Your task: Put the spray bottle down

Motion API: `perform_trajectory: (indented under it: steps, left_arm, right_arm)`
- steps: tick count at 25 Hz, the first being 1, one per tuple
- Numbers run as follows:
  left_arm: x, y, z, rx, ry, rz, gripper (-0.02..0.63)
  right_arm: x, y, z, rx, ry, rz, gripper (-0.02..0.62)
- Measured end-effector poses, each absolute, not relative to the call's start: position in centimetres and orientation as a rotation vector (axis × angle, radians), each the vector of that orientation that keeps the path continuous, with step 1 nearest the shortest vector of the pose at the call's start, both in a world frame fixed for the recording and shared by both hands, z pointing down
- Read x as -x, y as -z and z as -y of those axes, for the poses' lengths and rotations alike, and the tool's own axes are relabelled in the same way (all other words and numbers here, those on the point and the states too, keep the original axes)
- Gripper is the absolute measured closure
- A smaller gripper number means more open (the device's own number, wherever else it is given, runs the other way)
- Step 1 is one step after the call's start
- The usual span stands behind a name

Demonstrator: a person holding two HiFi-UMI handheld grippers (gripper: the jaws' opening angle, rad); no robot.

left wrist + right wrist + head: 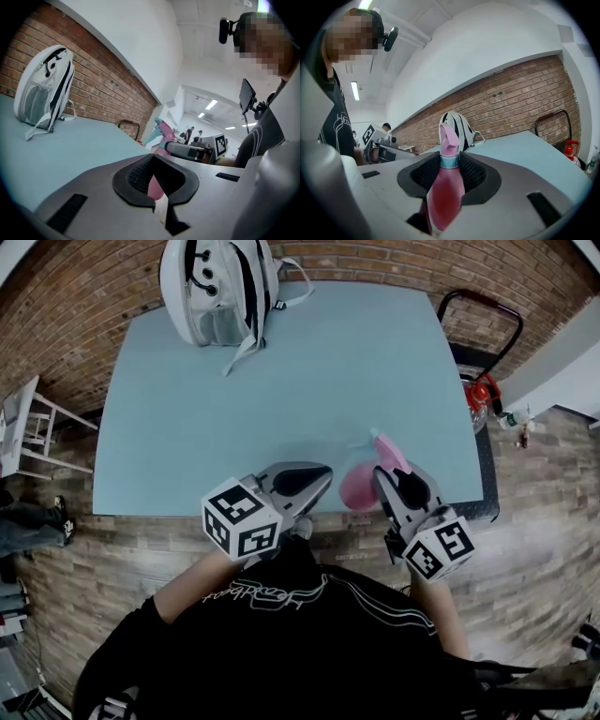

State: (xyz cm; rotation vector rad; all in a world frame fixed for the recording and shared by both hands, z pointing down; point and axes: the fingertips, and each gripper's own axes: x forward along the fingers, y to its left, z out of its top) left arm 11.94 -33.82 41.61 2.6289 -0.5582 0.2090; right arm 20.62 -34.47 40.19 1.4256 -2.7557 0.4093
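Fingers of the right gripper are clamped on the pink spray bottle. Its teal collar only shows in that gripper's view. Head view puts it over the table's near edge. The left gripper is closed on nothing, just beside it. A white backpack sits at the far edge.
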Motion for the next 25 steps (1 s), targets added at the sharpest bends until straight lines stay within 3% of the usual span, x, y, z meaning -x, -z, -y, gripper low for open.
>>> perform_trajectory:
  steps: [25]
  left_arm:
    - [-8.8,-43.8,41.2,-2.508,-0.232,0.667,0.598]
  right_arm:
    - [-19.3,-42.9,46.2,-1.338,-0.081,2.732,0.466]
